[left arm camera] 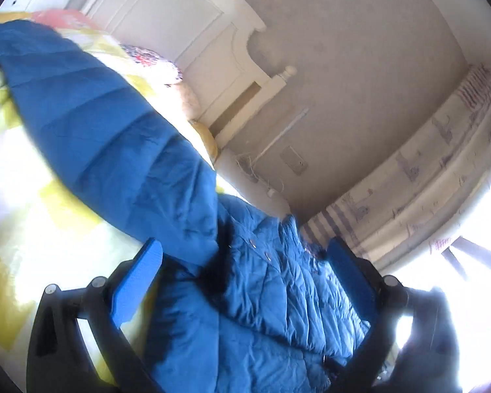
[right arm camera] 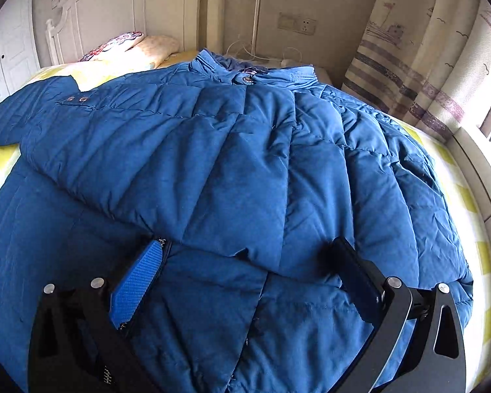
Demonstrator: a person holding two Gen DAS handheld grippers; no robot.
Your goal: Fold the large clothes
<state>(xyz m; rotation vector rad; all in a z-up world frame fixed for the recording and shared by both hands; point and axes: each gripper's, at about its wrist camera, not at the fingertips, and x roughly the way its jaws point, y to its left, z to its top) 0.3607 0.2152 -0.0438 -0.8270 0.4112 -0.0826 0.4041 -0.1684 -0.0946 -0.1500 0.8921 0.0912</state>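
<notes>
From the left wrist view, the left gripper (left arm camera: 245, 255) stands wide, nothing clamped, above the blue quilted jacket (left arm camera: 265, 294); one sleeve (left arm camera: 91, 121) stretches across the yellow-checked bed (left arm camera: 32, 229). From the right wrist view, the right gripper (right arm camera: 248, 253) is spread wide over the jacket (right arm camera: 232, 163), which lies spread on the bed (right arm camera: 455, 196), collar (right arm camera: 255, 72) toward the headboard (right arm camera: 114, 3).

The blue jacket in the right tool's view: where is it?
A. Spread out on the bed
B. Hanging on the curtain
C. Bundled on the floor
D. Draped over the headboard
A: the jacket lies spread across the bed, whose yellow-checked sheet shows beside it, with its collar toward the pillow and headboard.
</notes>
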